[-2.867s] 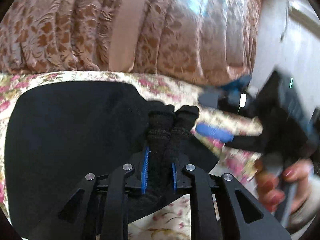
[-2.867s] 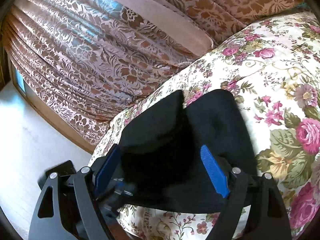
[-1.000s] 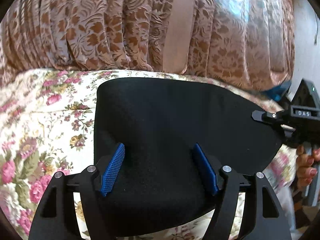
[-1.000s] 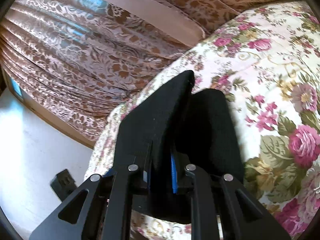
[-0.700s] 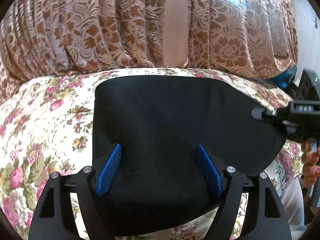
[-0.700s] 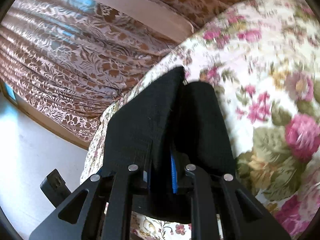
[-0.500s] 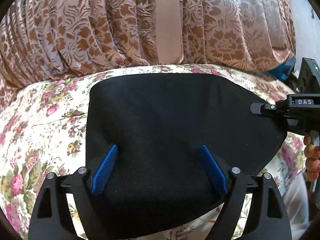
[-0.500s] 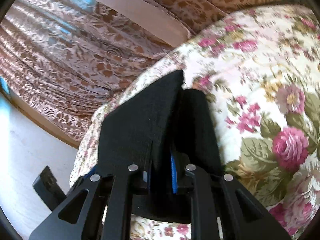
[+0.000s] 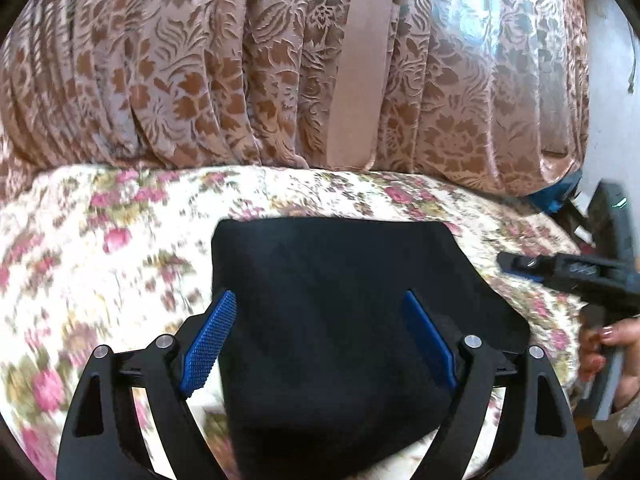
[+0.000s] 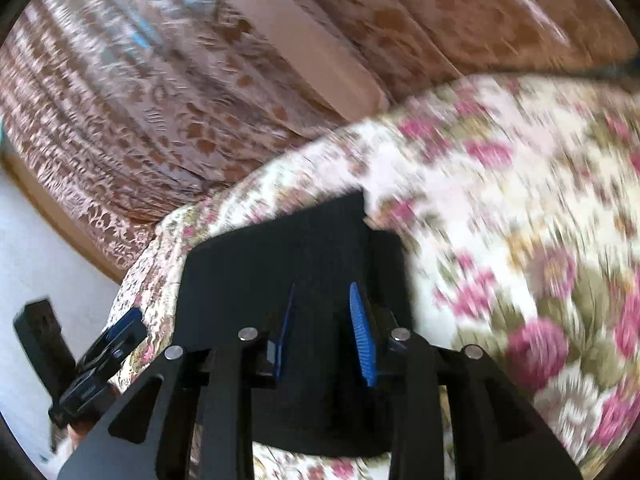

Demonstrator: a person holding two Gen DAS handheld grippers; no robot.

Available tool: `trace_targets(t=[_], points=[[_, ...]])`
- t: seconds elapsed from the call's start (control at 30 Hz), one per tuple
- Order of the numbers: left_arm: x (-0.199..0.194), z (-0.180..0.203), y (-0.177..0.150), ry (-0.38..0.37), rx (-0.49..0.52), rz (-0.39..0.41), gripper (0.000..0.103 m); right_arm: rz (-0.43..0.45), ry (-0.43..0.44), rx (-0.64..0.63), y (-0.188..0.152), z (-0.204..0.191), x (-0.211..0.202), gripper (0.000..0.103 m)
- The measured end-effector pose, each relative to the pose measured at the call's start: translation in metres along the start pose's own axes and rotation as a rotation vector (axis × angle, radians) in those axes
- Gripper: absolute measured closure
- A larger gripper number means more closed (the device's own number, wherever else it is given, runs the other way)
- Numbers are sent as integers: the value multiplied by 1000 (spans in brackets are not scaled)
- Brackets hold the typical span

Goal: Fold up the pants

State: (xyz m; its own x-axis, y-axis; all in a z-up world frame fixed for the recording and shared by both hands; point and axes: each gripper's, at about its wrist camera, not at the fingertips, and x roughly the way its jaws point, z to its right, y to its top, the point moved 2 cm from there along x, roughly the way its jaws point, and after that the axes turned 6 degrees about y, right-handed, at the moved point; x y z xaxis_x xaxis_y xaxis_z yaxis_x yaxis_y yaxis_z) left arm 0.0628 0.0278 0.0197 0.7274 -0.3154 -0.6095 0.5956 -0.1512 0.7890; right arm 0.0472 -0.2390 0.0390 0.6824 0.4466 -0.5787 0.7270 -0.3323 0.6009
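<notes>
The black pants [image 9: 340, 320] lie folded into a flat block on the flowered bedspread [image 9: 100, 240]. My left gripper [image 9: 320, 340] hovers above their near part, open wide. Its blue pads stand apart on either side and do not touch the cloth. In the right wrist view, the pants [image 10: 280, 248] lie under my right gripper [image 10: 322, 320]. Its jaws are opening, with a narrow gap between the pads that no longer pinch the fold. The right gripper [image 9: 520, 266] also shows at the pants' right edge, held by a hand [image 9: 612, 344]. The left gripper [image 10: 120, 334] appears at the lower left.
A brown patterned curtain [image 9: 240, 80] hangs right behind the bed. The bedspread [image 10: 520, 200] stretches wide to the right of the pants. A blue object [image 9: 560, 196] sits at the bed's far right corner, and a white wall [image 10: 40, 240] lies beyond the bed's edge.
The right gripper's pads have parted and let go of the pants' edge. Both grippers have lifted and drawn back, so the pants look smaller. The left gripper has stayed open.
</notes>
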Motion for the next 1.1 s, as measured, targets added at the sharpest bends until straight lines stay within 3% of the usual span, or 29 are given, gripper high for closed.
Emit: trace_targets(t=[0.17, 0.33, 0.47, 0.6, 0.8, 1.1], points=[[45, 6, 20, 51, 70, -107, 25, -80, -44, -160, 18, -36, 47, 76], [86, 4, 23, 99, 56, -194, 25, -180, -167, -194, 20, -22, 96, 77], [109, 10, 19, 132, 104, -248, 25, -174, -206, -170, 15, 2, 105, 78], [131, 4, 14, 111, 62, -274, 21, -138, -200, -159, 11, 18, 114, 82], [138, -1, 8, 80, 25, -246, 19, -85, -174, -157, 8, 23, 117, 83], [116, -2, 1, 83, 19, -173, 19, -40, -138, -155, 3, 17, 99, 82]])
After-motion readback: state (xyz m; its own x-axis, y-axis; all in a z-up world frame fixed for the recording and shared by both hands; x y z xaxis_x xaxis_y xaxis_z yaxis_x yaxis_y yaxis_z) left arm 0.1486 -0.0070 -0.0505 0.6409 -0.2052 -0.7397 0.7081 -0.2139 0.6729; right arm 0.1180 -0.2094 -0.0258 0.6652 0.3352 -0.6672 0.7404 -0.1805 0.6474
